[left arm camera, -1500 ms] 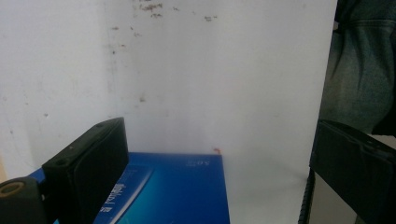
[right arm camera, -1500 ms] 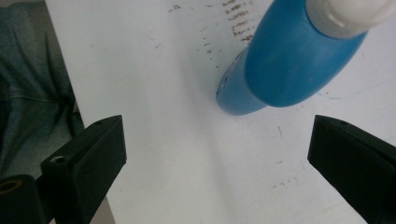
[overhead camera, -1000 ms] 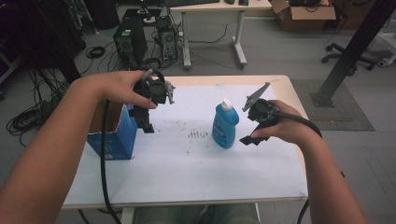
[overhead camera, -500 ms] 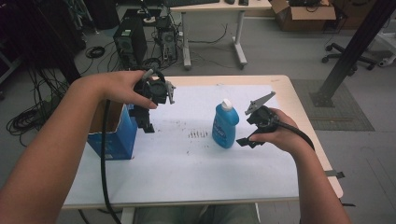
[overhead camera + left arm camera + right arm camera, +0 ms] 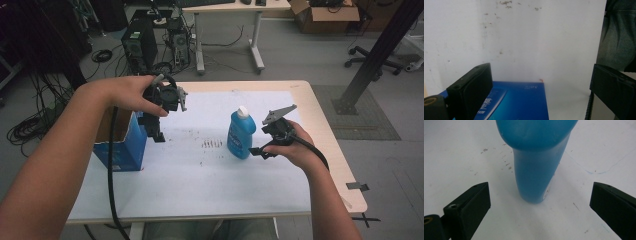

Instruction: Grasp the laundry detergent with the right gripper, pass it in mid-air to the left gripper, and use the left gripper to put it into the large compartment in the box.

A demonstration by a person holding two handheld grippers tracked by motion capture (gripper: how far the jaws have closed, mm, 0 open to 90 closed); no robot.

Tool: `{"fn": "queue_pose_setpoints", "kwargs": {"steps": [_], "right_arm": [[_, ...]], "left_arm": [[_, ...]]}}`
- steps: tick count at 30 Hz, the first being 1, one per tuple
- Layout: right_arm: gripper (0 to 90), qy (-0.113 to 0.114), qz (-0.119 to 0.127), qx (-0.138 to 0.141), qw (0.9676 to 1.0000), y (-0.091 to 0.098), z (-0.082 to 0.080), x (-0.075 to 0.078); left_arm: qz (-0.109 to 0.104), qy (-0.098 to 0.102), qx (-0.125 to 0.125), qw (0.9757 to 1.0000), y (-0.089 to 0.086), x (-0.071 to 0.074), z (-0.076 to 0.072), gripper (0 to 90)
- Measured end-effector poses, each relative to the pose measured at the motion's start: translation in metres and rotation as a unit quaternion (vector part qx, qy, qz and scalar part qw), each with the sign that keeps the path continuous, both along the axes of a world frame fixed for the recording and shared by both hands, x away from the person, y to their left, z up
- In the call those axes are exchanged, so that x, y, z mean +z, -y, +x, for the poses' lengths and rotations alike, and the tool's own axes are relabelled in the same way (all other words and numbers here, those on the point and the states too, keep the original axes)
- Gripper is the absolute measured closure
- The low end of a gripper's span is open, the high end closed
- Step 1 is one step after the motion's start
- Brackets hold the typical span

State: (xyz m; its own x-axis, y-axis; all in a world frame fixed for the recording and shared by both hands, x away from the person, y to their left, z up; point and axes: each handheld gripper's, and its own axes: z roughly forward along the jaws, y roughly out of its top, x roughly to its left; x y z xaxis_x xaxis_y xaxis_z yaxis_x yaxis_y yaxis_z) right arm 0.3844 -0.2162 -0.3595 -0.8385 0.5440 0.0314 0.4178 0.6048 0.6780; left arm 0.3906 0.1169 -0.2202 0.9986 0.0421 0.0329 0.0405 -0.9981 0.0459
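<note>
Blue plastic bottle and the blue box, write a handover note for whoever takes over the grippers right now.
Right gripper: open, beside the blue plastic bottle with a white cap, lined up on its base, not touching.
Left gripper: open, empty, above the open blue cardboard box at the table's left edge.
Bottle stands upright mid-table on the white table cover.
Done: approach only.
Left: grasp the bottle; probably move it to the box.

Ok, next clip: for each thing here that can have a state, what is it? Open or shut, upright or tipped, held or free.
Left gripper: open, holding nothing, above the box.
Right gripper: open, jaws either side of the bottle, not touching it.
Blue bottle: upright on the table, white cap on, free.
Blue box: standing at the table's left edge, top open, free.
White table cover: flat, with dark specks.
</note>
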Motion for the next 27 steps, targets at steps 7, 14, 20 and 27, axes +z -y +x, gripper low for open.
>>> {"fn": "queue_pose_setpoints", "kwargs": {"steps": [7,14,20,27], "right_arm": [[2.1,0.011,0.026,-0.014,0.9995,0.000,0.001,-0.010],[2.0,0.019,0.048,-0.026,0.9983,0.001,0.000,-0.020],[1.7,0.031,0.063,-0.030,0.9971,-0.001,0.000,-0.026],[1.5,0.046,0.087,-0.047,0.9940,-0.004,-0.002,-0.035]], "left_arm": [[0.002,0.001,0.001,1.0000,0.000,0.000,0.001,4.7],[0.003,-0.001,-0.001,1.0000,0.002,-0.001,0.002,4.8],[0.003,-0.001,-0.001,1.0000,0.003,-0.001,0.002,4.7],[0.002,0.001,0.001,1.0000,0.001,-0.001,0.001,4.8]]}}
